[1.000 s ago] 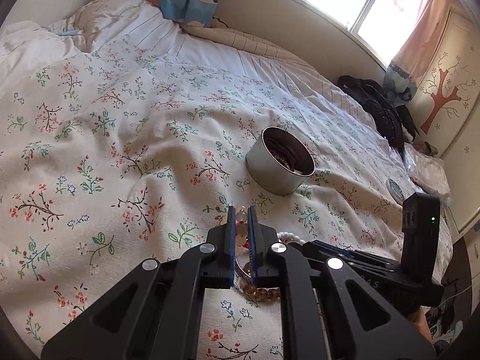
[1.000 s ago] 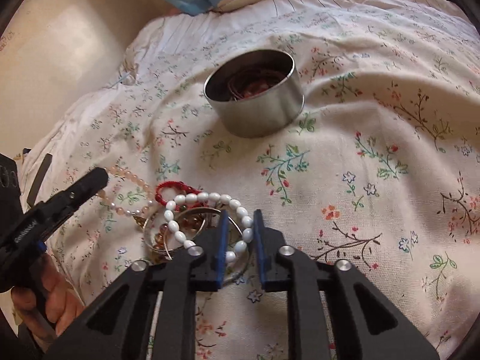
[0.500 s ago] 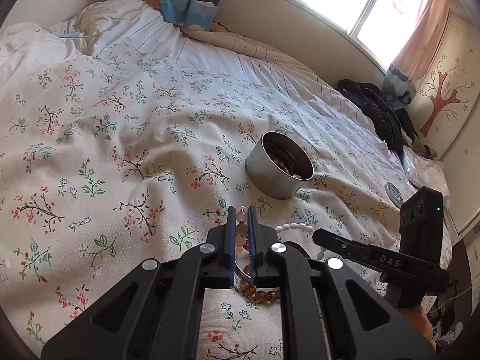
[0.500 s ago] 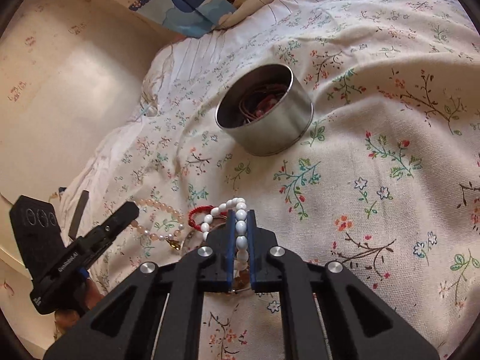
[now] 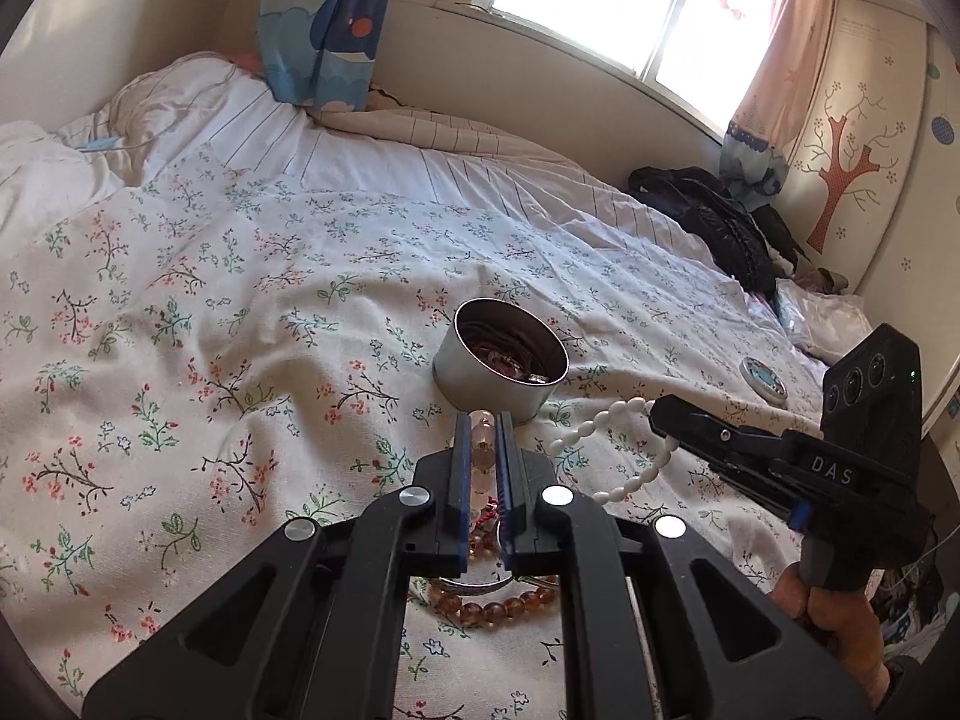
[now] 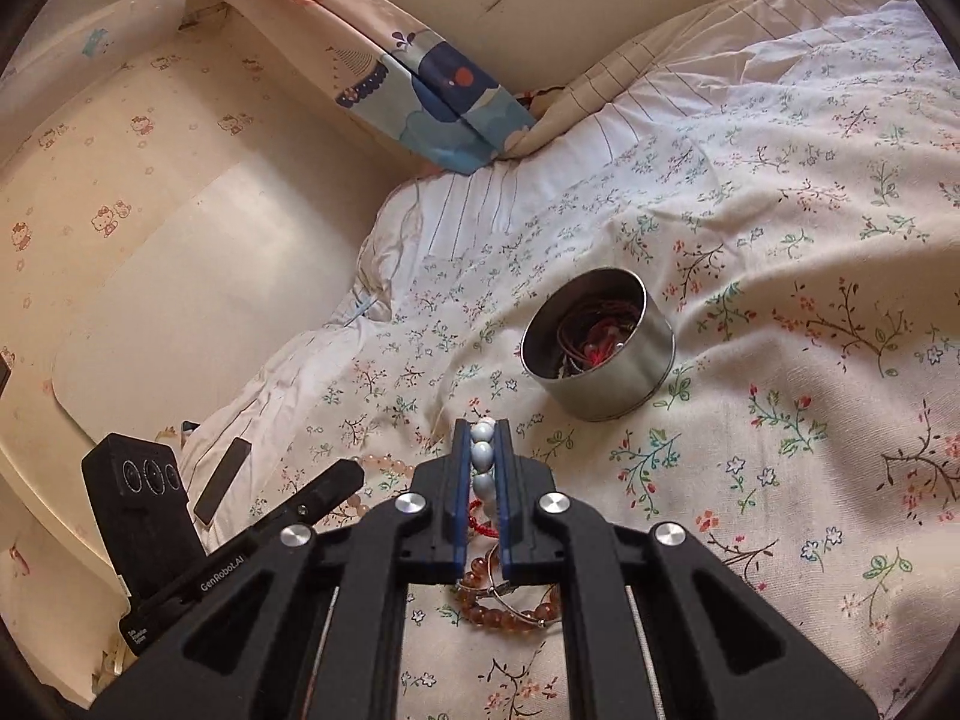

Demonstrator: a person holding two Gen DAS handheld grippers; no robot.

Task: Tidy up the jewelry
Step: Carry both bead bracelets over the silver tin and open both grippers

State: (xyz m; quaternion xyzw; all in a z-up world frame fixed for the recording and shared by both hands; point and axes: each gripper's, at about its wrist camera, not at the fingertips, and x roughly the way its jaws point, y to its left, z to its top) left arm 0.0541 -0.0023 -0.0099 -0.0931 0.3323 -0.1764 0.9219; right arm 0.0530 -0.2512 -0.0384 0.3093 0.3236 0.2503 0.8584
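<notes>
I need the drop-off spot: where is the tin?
The tin sits on the floral bedspread, just beyond both grippers' tips, right of centre in the right wrist view.

Bed covered by a floral quilt (image 5: 198, 312). Resting on it: an open round metal tin (image 5: 499, 367) holding jewelry; nearer the cameras, an amber bead bracelet (image 5: 498, 605) and a thin metal bangle (image 6: 510, 591); a small round lid (image 5: 763, 378) and dark clothing (image 5: 714, 222) towards the far edge.

Floral bedspread (image 5: 240, 312), silver tin (image 5: 480, 381)
</notes>
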